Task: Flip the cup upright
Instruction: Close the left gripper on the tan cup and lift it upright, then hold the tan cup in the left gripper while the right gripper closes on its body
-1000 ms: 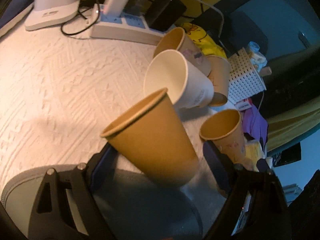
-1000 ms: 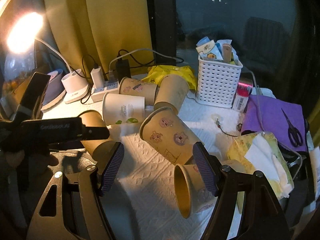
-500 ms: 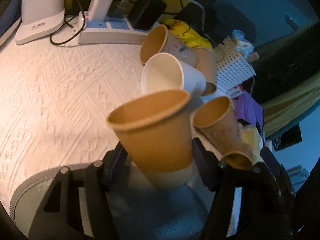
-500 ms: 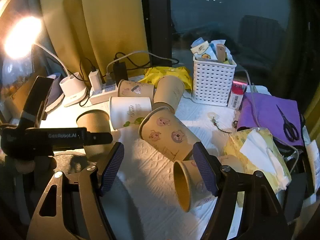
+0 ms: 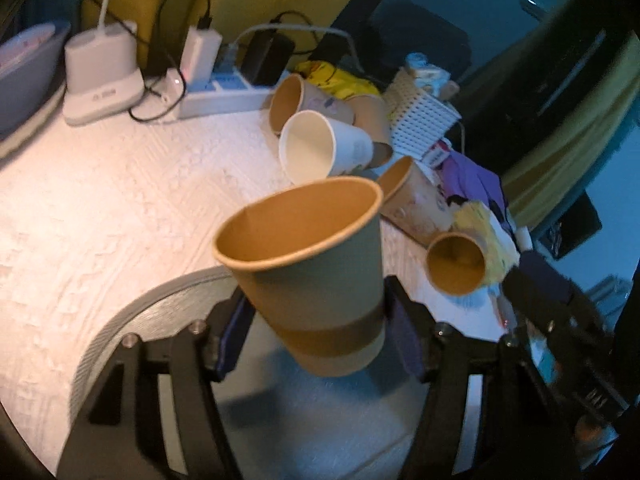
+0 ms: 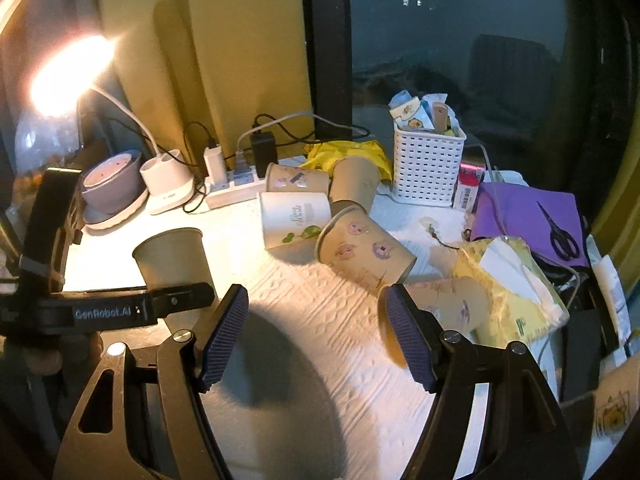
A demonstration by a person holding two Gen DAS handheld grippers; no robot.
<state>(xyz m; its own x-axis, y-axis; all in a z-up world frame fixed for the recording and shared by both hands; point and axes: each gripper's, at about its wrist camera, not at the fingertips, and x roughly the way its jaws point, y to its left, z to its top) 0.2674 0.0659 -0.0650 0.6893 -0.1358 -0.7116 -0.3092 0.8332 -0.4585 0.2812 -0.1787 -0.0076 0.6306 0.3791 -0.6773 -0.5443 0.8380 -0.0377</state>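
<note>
My left gripper (image 5: 320,340) is shut on a plain brown paper cup (image 5: 308,268) and holds it mouth up, almost upright, near the table's front edge. The same cup (image 6: 172,260) shows at the left of the right wrist view, clamped low by the left gripper's fingers (image 6: 176,300). My right gripper (image 6: 314,336) is open and empty above the white tablecloth (image 6: 320,360). Several other paper cups lie on their sides: a white one (image 6: 294,218), printed brown ones (image 6: 360,248) (image 6: 294,178), and one (image 6: 436,312) beside my right fingertip.
A white basket (image 6: 428,164) stands at the back right. A power strip with chargers (image 6: 236,186), a white lamp base (image 6: 168,188) and a bowl (image 6: 110,184) line the back left. Purple cloth with scissors (image 6: 560,232) and yellow packaging (image 6: 508,292) sit at the right.
The left gripper has turned the brown cup from lying tilted on its side to nearly upright, mouth up, and lifted it. The right gripper has stayed open and barely moved.
</note>
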